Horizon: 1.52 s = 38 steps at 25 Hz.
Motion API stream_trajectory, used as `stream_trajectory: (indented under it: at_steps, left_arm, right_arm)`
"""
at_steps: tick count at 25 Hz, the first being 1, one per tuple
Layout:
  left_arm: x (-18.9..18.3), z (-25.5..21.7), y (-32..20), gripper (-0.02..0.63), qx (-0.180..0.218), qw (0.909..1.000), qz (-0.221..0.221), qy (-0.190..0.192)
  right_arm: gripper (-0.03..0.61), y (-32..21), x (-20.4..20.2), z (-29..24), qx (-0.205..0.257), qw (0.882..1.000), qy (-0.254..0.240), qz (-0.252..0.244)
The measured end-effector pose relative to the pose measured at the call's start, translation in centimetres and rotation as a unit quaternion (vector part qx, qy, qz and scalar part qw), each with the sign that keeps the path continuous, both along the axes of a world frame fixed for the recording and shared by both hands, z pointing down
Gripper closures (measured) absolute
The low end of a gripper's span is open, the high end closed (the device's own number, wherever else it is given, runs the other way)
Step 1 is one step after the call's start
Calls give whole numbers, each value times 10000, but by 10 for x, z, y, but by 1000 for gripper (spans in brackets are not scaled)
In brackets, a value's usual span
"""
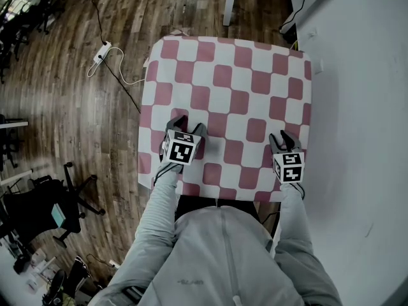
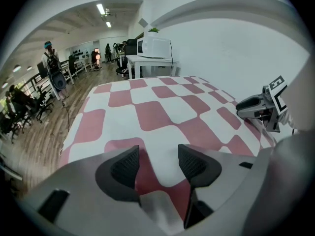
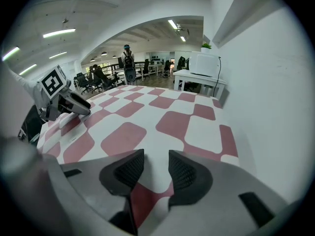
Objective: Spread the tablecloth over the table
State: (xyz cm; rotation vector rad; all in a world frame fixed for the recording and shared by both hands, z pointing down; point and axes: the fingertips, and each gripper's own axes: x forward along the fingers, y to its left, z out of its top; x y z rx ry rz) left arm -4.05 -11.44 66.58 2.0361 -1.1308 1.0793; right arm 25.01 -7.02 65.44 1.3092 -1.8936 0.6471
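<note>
Left hand-held gripper point(image 1: 185, 125) and right hand-held gripper point(image 1: 285, 138) hung with jaws apart, empty; smoothing the tablecloth point(image 1: 229, 75) evenly nearward seemed best.

1. Left marker cube point(image 1: 179, 152), on the left claw point(image 1: 189, 126): a black-and-white square code on each visible face. It is a block pattern only, with no legible letters or digits. One face also shows in the right gripper view point(image 3: 53, 82).
2. Right marker cube point(image 1: 289, 166), on the right claw point(image 1: 285, 136): the same kind of square code, not readable as text. It also shows in the left gripper view point(image 2: 277, 90).
3. Sweatshirt point(image 1: 220, 254): a small pale mark low on the front, too small to read.
4. Legible words, brands, numbers or signs: none in any view.
</note>
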Motion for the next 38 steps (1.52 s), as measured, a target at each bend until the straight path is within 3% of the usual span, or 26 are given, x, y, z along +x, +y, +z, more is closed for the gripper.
stream_trajectory:
  at_steps: [9, 13, 19, 26, 31, 38]
  left_arm:
    - [-10, -2, -29, 370, 33, 9998, -95, -169]
    - [-17, 0, -43, 374, -1, 9998, -125, -182]
    - [-20, 2, -54, 377, -9, 9996, -263, -72]
    - [-10, 2, -37, 387, -12, 9998, -183, -60]
    - [-1, 2, -16, 385, -105, 9999, -12, -70]
    - [-4, 2, 6, 391, -209, 9996, -163, -95]
  right_arm:
    - [440, -26, -10, -2, -120, 9990, 157, -389]
    - [483, -39, -17, -1, -6, 9994, 105, -337]
    - [488, -55, -18, 2, -71, 9993, -2, -370]
    - [495, -32, -9, 4, -245, 9996, -82, 111]
    - [486, -2, 1, 6, -292, 9992, -142, 232]
    - [483, 12, 3, 5, -279, 9990, -159, 326]
